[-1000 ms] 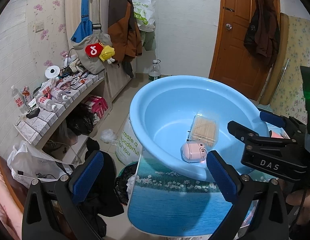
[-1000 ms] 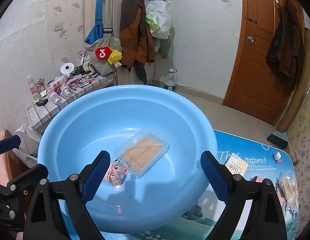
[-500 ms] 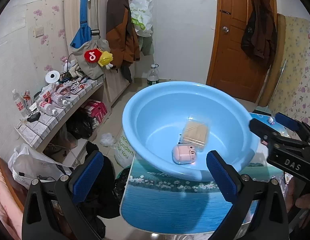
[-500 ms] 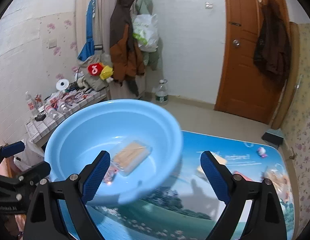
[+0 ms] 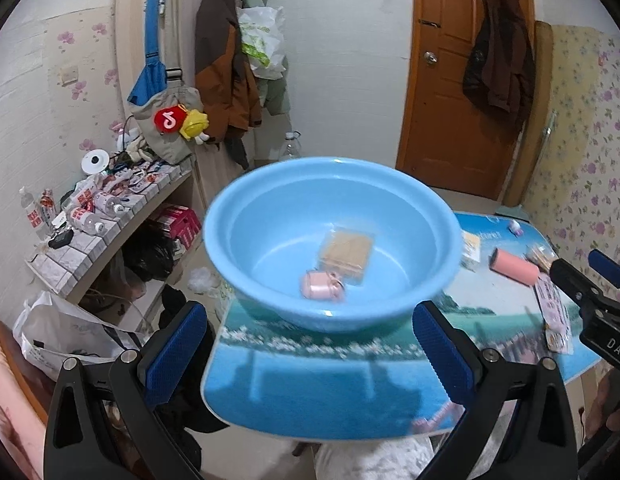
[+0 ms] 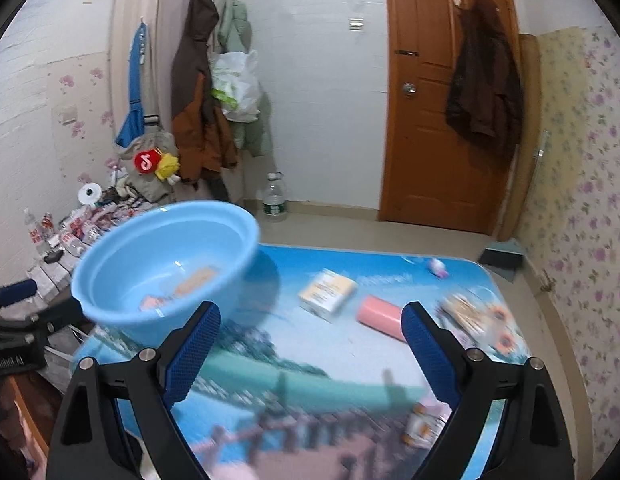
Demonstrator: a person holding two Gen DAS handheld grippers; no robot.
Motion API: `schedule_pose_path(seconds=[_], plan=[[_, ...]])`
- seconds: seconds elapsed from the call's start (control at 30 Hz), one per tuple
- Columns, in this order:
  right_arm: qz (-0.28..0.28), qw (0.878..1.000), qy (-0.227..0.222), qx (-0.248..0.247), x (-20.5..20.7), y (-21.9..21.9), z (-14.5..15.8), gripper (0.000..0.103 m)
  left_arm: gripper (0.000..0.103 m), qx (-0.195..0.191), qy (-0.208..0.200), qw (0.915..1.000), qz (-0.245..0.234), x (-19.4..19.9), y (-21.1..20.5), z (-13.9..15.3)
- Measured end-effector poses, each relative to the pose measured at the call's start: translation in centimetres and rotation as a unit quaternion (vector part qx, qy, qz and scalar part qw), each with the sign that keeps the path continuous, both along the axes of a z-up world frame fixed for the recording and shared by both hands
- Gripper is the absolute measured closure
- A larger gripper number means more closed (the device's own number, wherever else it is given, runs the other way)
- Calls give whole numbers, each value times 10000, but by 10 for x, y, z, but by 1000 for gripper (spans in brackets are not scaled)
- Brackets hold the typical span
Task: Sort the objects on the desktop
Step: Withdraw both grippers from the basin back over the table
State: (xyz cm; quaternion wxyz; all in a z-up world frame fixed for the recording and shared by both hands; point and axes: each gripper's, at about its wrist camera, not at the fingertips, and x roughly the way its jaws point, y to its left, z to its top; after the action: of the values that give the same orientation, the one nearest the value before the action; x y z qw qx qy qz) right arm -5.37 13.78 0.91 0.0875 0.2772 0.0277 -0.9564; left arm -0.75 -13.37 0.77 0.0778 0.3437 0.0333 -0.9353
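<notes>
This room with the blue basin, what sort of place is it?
Most likely a lived-in room of a home, not a lab. Coats hang on the wooden door and beside the wardrobe, floral wallpaper covers the walls, and a cluttered shelf holds bottles.

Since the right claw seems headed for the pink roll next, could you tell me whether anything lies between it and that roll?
Nothing visible does. The right claw is open and empty above bare table, and the pink roll lies ahead near its right finger. The pale box sits apart to the roll's left, the blue basin farther left.
</notes>
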Motion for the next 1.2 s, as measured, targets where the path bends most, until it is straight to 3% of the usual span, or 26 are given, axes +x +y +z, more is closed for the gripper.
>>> schedule_pose_path(seconds=[0.3,0.57,1.2], plan=[[-586,9968,-66,-544,40,61,-17,10,0,-92,-15,9998,-168,20,31,-10],[-493,9975,79,-505,50,58,-7,10,0,-93,-20,9997,-236,25,41,-8],[-524,9958,-323,-672,44,58,-25,10,0,-153,-100,9997,-173,27,43,-6]])
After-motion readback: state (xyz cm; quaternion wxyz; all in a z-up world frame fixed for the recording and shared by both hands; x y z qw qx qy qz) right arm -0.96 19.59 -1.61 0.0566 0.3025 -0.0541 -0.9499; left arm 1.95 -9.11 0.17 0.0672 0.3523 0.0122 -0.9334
